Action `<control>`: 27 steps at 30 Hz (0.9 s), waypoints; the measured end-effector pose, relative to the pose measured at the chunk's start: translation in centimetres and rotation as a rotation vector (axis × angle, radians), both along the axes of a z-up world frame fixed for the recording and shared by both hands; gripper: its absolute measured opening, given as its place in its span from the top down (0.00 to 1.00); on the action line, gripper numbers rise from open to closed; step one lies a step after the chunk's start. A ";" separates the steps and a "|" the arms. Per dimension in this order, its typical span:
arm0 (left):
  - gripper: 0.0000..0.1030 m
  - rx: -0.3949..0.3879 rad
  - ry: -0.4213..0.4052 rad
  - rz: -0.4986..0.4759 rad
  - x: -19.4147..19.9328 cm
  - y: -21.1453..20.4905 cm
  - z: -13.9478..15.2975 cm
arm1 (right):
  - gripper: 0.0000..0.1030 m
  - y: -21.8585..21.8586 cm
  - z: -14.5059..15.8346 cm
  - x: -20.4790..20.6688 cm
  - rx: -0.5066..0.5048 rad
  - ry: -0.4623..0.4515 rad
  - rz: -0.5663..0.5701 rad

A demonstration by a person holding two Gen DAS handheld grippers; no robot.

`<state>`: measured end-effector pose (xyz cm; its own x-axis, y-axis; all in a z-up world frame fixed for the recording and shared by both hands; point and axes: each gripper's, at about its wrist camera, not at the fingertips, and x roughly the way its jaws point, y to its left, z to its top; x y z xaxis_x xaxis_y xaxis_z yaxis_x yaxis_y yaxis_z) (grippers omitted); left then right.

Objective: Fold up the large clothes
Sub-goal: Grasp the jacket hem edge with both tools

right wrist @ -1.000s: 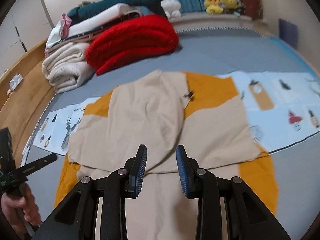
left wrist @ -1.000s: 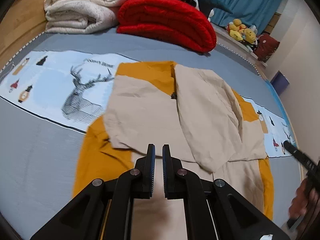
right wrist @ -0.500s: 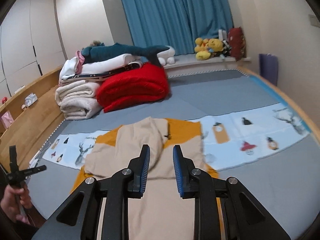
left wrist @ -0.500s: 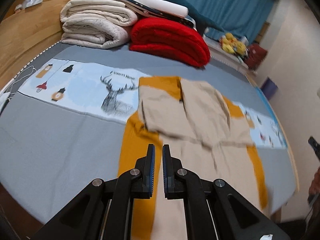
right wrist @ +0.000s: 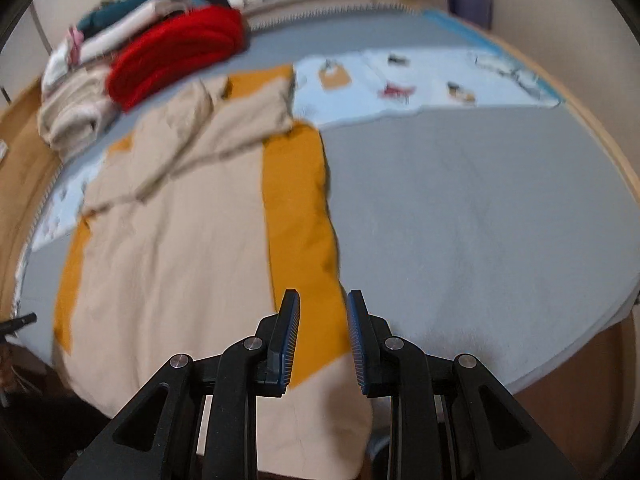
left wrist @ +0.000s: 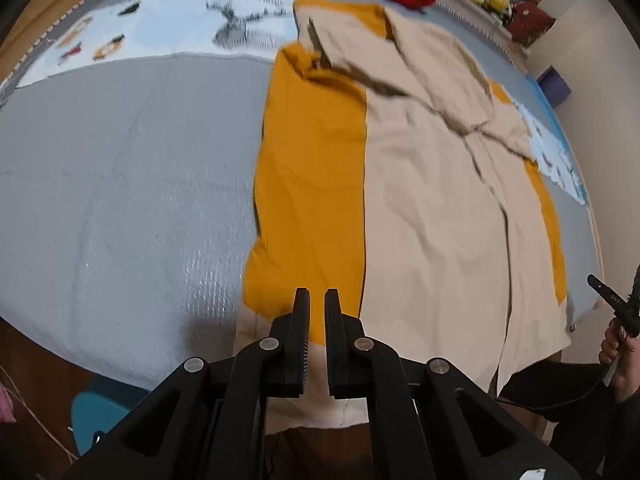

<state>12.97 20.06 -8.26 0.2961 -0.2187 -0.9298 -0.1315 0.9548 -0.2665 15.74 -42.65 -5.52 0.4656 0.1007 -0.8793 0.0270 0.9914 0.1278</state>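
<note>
A large beige and mustard-yellow garment [left wrist: 424, 200] lies spread on the grey bed, its sleeves folded in over the chest at the far end; it also shows in the right wrist view [right wrist: 180, 240]. Its hem hangs over the near bed edge. My left gripper [left wrist: 316, 300] hovers over the hem's left mustard panel with the jaws nearly together and nothing between them. My right gripper [right wrist: 323, 304] hovers over the hem's right mustard panel [right wrist: 300, 220], jaws open and empty. The right gripper also shows at the right edge of the left wrist view [left wrist: 612, 304].
A grey bed cover [left wrist: 120, 184] with a pale blue printed strip [right wrist: 420, 80] lies under the garment. A red folded blanket [right wrist: 180, 52] and cream blankets [right wrist: 76, 112] are stacked at the bed's far end. A wooden bed frame [right wrist: 612, 152] runs along the edge.
Both grippers have come down and drawn back to the near hem of the garment, one over each mustard side panel. The right jaws have opened wider.
</note>
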 end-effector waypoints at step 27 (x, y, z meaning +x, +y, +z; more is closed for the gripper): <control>0.65 0.029 0.296 0.129 -0.7 3.7 -6.2 | 0.65 -1.6 -8.4 -0.5 0.059 0.371 -0.049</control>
<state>12.25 23.75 -14.45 0.0355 -0.1694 -0.9849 -0.3200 0.9317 -0.1718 15.21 -44.26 -13.92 0.1222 0.1414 -0.9824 0.1298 0.9790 0.1570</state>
